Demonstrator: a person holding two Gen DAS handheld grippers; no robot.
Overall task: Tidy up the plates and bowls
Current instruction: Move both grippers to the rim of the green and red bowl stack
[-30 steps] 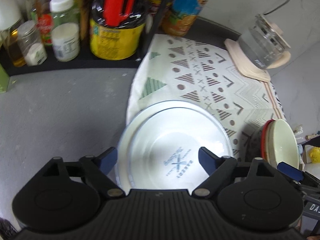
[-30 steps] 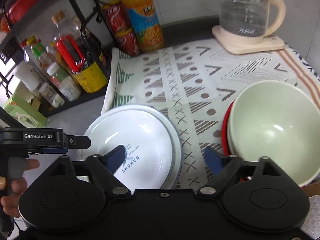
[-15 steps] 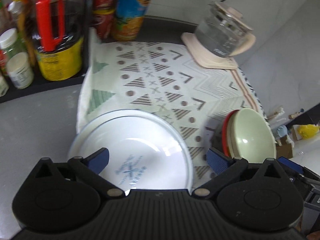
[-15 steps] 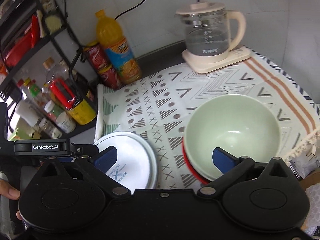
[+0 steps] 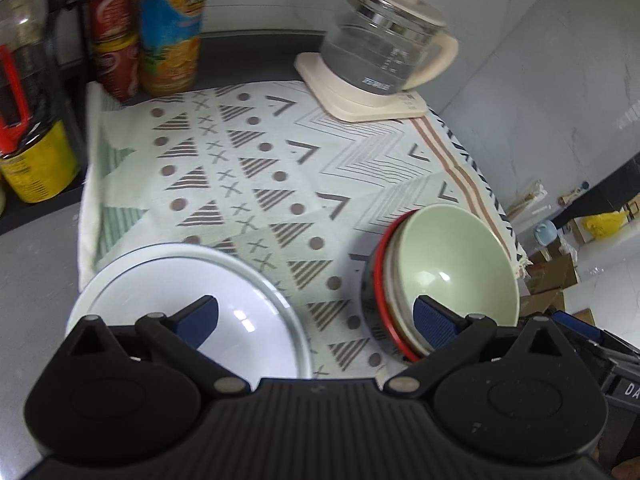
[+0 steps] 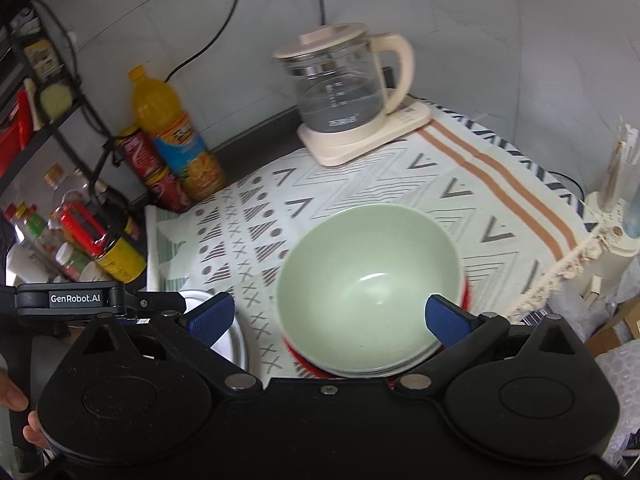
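A stack of white plates (image 5: pixel 160 292) lies at the near left of the patterned cloth (image 5: pixel 280 152). A stack of bowls, pale green on top (image 5: pixel 452 264) over a red-rimmed one (image 5: pixel 384 304), sits at the near right. My left gripper (image 5: pixel 316 318) is open and empty, raised above the cloth between the plates and the bowls. My right gripper (image 6: pixel 328 316) is open and empty above the green bowl (image 6: pixel 368 276). The plates (image 6: pixel 236 344) show only as a sliver at its left fingertip.
A glass kettle on a cream base (image 5: pixel 380 68) stands at the cloth's far right corner. An orange juice bottle (image 5: pixel 172 28) and red cans (image 5: pixel 114 36) stand at the back left beside a black rack of bottles and jars (image 6: pixel 80 240). The cloth's fringed right edge (image 6: pixel 560 264) overhangs the counter.
Both grippers have pulled back, lifted and swung right. The left view went from over the plates to the gap between the stacks. The right view now centres on the green bowl.
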